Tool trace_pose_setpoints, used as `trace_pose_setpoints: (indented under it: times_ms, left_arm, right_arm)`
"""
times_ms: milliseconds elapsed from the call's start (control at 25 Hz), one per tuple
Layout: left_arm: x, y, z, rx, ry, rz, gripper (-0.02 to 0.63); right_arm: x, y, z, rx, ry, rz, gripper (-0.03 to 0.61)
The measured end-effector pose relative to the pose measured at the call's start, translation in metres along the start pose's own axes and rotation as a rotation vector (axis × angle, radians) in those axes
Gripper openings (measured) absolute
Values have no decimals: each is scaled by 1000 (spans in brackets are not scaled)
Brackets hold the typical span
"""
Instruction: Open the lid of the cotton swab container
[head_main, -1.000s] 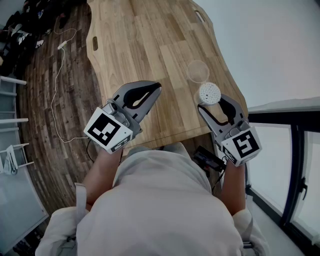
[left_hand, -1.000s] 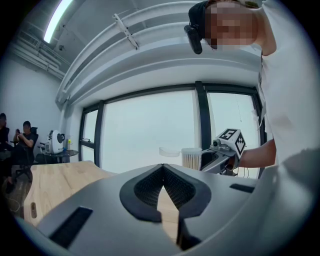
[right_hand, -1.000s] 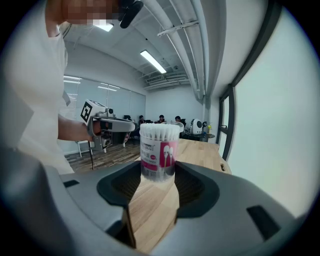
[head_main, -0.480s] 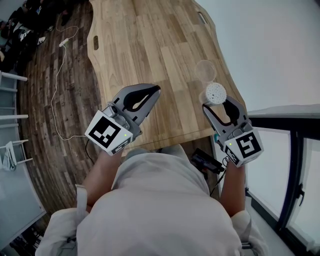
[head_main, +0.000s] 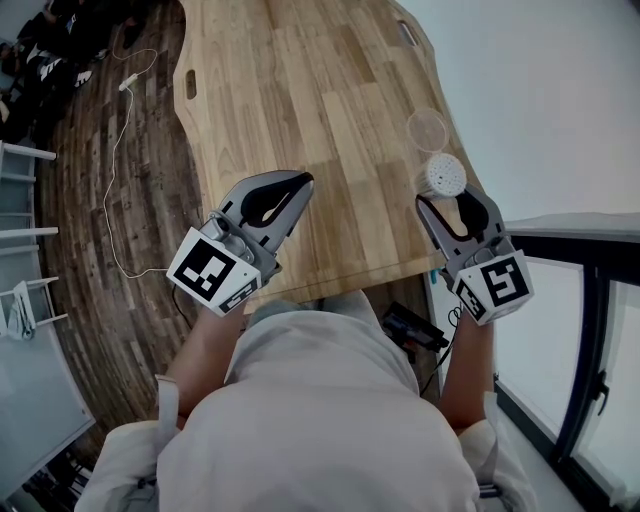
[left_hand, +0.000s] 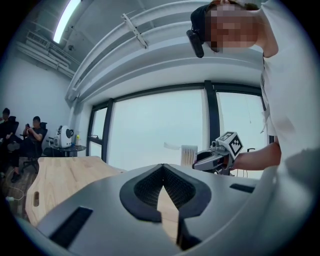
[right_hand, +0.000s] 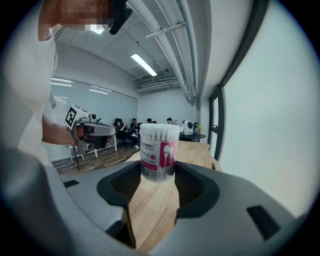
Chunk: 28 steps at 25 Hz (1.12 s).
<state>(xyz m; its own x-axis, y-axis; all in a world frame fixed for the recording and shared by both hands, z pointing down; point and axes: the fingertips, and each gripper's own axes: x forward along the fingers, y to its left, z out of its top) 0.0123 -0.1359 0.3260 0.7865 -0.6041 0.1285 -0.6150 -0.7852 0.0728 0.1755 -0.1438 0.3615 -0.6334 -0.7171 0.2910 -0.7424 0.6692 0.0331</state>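
Note:
The cotton swab container (head_main: 445, 177) stands upright near the table's right edge, white swab tips showing at its top. Its clear lid (head_main: 427, 128) lies on the wood just beyond it. My right gripper (head_main: 450, 198) is open, and the container (right_hand: 159, 150) stands right at its fingertips, in line with the gap; I see no pad pressing on it. My left gripper (head_main: 300, 180) is shut and empty, held over the table's near left part, well apart from the container. In the left gripper view the container (left_hand: 189, 155) and right gripper (left_hand: 212, 159) show beyond the shut left gripper (left_hand: 162, 170).
The wooden table (head_main: 290, 90) curves away, with slots cut near its edges. A dark wood floor (head_main: 90, 200) with a white cable lies to the left, and a window frame (head_main: 590, 300) runs along the right. People sit at the room's far end (right_hand: 132, 125).
My right gripper has shifted sideways, so the container now sits centred before its open jaws instead of off its left fingertip. The left gripper has stayed shut and nearly still.

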Motion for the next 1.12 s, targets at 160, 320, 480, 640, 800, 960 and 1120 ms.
trace_pose_setpoints:
  times_ms: [160,320,480,640,800,960,1120]
  left_arm:
    - [1,2,-4,-15,3,3,14]
    - [3,5,-7,-20,7,8,14]
    - [5,9,-11,-30,12,23,14]
    - [5,12,-15,-39,18,37,14]
    - [6,13,-19,-42,25,45,14]
    - [8,16,-24,-46,32,59,14]
    - [11,18,-26,-50,38,66,14]
  right_arm:
    - [5,-12,-5,14,-4,-29,225]
    - [10,-23,-16,15,17,-43,225]
    - [15,-31,-23,11,17,-56,225]
    - [23,-39,-31,13,20,-68,225]
    - [31,-46,-45,37,41,-75,225]
    - [38,-50,-55,71,48,-68,225]
    - [45,-57,-68,92,66,-69,225]
